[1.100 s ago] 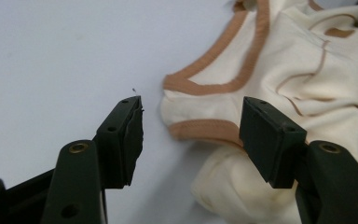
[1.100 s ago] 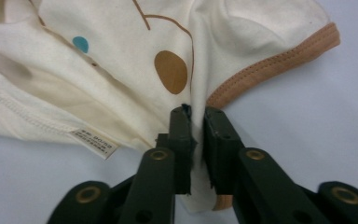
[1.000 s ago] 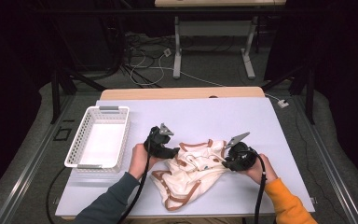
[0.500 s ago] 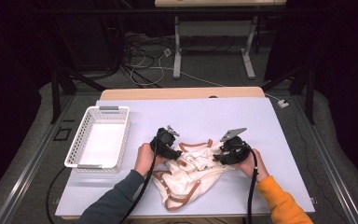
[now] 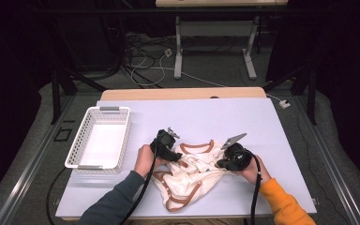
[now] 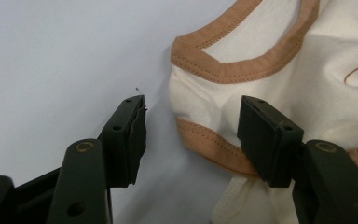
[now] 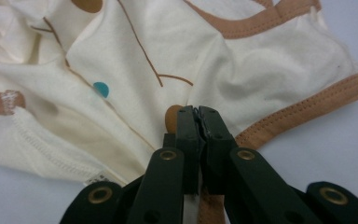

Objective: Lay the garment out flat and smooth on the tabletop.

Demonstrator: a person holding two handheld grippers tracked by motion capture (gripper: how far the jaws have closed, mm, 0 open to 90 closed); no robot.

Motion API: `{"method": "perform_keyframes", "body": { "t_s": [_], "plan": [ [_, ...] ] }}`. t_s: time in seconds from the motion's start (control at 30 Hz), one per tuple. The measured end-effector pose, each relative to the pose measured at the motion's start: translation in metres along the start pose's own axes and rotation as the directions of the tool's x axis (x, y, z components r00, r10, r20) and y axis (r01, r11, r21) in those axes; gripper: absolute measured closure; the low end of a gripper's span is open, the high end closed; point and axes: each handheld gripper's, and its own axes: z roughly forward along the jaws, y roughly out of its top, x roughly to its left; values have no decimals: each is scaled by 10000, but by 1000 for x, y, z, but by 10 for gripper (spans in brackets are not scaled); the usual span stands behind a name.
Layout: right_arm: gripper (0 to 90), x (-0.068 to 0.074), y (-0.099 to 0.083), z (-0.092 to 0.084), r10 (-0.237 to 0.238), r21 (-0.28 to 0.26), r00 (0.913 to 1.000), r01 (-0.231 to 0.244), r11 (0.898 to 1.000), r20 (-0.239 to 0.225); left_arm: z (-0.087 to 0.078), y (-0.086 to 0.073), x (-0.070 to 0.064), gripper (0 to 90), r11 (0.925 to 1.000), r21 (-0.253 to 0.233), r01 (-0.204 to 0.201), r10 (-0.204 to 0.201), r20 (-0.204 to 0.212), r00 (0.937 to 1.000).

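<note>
While the left tool (image 6: 191,135) stands released over the hem, the right tool (image 7: 199,122) has just clenched on the cream shirt (image 5: 192,176) lying crumpled on the bench (image 5: 243,122), so folding can begin.

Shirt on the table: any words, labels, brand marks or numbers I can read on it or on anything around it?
No readable text in these pictures.
Cream shirt: brown line drawing, brown spots and a teal dot, no letters.
Hem of the shirt, in the right gripper view: a small white tag, too small to read.
White basket: no label visible.
</note>
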Motion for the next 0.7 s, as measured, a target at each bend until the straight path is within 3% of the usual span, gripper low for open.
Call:
{"method": "perform_keyframes", "body": {
  "t_s": [0.17, 0.23, 0.27, 0.47, 0.7],
  "plan": [
    [876, 0, -1, -2, -99, 285, 9999, 103, 9995, -121, -1, 0, 1, 392, 9998, 52, -201, 201, -4, 9998],
    [876, 2, -2, -2, -26, 136, 9999, 28, 9999, -152, -3, 0, 2, 372, 9998, -122, -182, 182, 35, 9998],
    [876, 2, -1, -3, -104, 334, 9998, 110, 9994, -163, -4, 0, 2, 365, 9996, -195, -220, 220, 17, 9998],
    [868, 3, -2, -4, -379, 396, 9992, 383, 9985, -112, -15, 1, 7, 317, 9960, -859, -258, 261, 33, 9997],
    [762, 1, -1, -13, -700, -29, 9972, 701, 9975, 250, -18, 5, 12, 303, 9937, -1092, -230, 232, 5, 9997]
  ]
}}
